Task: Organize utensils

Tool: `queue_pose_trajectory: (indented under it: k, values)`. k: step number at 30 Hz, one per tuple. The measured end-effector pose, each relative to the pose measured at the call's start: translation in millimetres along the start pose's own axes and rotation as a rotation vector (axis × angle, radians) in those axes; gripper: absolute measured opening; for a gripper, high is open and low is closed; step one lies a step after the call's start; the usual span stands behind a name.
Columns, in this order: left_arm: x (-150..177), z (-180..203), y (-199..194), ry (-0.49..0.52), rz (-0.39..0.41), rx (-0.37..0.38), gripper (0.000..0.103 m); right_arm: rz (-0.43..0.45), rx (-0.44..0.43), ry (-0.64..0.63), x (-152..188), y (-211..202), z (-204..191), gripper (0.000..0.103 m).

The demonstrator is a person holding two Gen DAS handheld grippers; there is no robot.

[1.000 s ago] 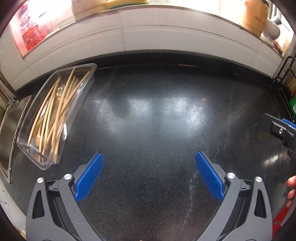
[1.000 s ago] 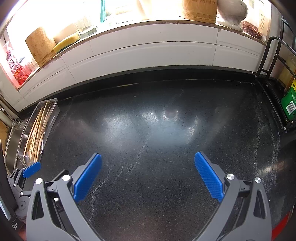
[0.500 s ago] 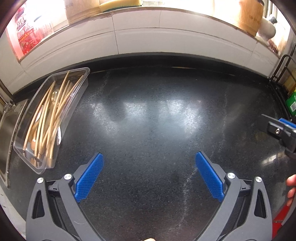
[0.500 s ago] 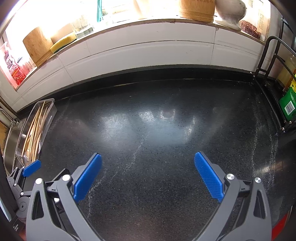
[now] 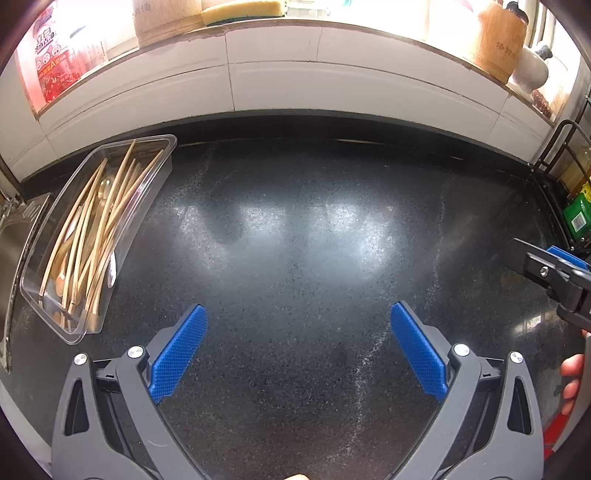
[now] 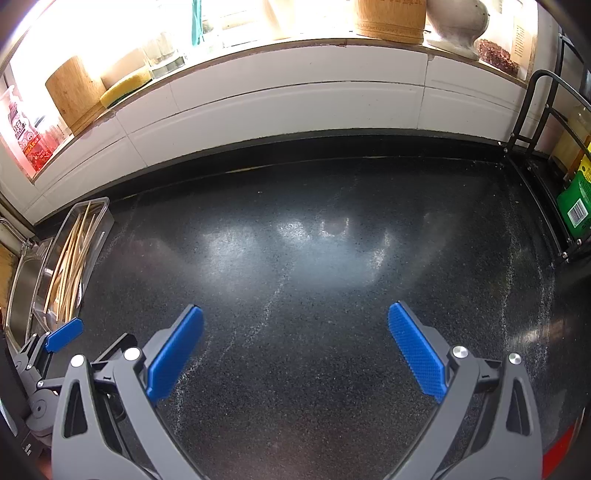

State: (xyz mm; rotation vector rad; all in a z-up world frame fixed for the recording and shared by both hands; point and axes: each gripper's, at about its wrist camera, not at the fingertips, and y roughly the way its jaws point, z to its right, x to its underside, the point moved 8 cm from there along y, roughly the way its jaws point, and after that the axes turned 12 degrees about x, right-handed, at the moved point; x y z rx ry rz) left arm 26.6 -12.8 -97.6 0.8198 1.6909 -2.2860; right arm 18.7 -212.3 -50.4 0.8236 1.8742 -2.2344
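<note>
A clear plastic box (image 5: 162,147) lies at the left of the black speckled counter, holding several wooden chopsticks (image 5: 92,236) and spoons. The same box (image 6: 101,206) shows small at the far left of the right wrist view. My left gripper (image 5: 297,332) hovers over bare counter to the right of the box, open, with nothing between its blue pads. My right gripper (image 6: 295,328) is open too, over the counter's middle, holding nothing. Part of the right gripper (image 5: 554,273) shows at the right edge of the left wrist view.
A steel sink (image 5: 14,236) borders the box on the left. White tiles (image 5: 295,85) back the counter, with a sill above carrying wooden containers (image 6: 388,18), a sponge (image 6: 125,86) and a jar. A black wire rack (image 6: 535,122) with a green packet (image 6: 576,206) stands at the right.
Both grippers have drawn back slightly from the counter, staying open. The chopstick box has shifted rightward and looks smaller in the left wrist view.
</note>
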Motion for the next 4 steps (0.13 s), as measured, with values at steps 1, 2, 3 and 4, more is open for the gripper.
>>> queue_pose_trajectory:
  k: [1,2,3,4]
  values:
    - [-0.7,-1.7,0.6,0.000,0.000,-0.008,0.097,0.000,0.000,0.001,0.2,0.0,-0.1,0.097]
    - [-1.4,-3.5,1.2,0.000,0.000,-0.016,0.097,0.000,0.000,0.001,0.3,-0.1,0.2,0.097]
    - [-1.7,-4.0,1.1,-0.001,0.001,-0.019,0.097,0.001,0.001,0.002,0.3,0.0,0.6,0.097]
    - [-1.5,-4.4,0.9,-0.001,0.001,-0.020,0.097,0.000,0.001,0.003,0.2,0.3,0.6,0.097]
